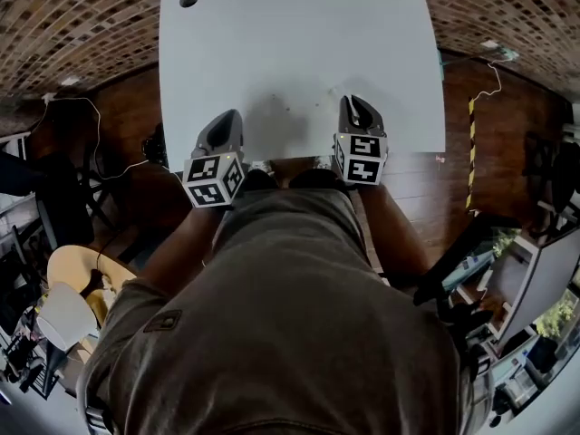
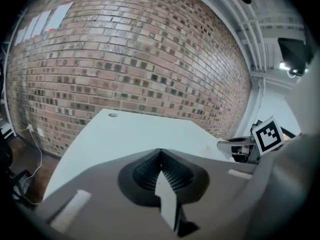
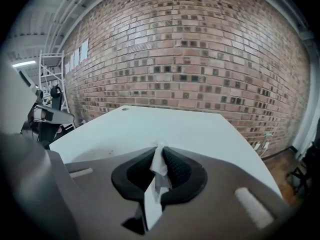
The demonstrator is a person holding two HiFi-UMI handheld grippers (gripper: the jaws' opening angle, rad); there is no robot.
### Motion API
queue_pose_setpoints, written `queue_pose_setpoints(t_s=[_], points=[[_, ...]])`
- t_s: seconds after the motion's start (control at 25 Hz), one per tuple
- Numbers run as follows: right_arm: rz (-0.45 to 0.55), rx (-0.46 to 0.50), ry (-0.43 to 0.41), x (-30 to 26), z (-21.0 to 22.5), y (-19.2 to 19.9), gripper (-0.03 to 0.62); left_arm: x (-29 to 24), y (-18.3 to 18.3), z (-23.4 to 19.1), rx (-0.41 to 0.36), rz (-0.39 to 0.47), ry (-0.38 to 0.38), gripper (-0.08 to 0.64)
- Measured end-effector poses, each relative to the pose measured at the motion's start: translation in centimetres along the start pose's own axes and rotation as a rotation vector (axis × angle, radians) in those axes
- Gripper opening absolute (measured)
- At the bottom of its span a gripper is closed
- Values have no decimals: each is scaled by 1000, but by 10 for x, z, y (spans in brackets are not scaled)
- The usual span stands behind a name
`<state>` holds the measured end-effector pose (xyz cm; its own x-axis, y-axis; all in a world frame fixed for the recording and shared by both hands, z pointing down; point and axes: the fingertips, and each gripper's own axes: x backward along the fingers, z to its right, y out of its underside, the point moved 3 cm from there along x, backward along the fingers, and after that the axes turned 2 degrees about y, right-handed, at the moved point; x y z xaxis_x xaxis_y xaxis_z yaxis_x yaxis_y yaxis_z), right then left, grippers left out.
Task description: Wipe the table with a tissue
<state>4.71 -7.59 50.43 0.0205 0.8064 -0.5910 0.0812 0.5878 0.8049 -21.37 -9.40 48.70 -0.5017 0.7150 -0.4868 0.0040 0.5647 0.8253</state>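
The white table fills the upper middle of the head view, with a few small dark specks near its front edge. My right gripper hovers over that edge, shut on a white tissue that pokes out between its closed jaws. My left gripper is alongside at the left, shut with nothing between its jaws. In the left gripper view the tabletop stretches ahead of the left gripper, and the right gripper's marker cube shows at the right. The right gripper points across the tabletop.
A brick wall runs behind the table. A round cable hole sits in the table's far left corner. A wooden chair and cables are on the floor at left; a yellow-black striped post stands at right.
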Motion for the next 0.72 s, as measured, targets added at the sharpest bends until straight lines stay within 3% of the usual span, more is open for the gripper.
queue_pose_setpoints(t_s=[0.24, 0.72], points=[[-8, -29, 61, 2, 2, 1, 38, -8, -3, -8, 9, -13, 38, 2], [-122, 2, 28, -47, 19, 32, 38, -11, 10, -4, 23, -67, -28, 2]])
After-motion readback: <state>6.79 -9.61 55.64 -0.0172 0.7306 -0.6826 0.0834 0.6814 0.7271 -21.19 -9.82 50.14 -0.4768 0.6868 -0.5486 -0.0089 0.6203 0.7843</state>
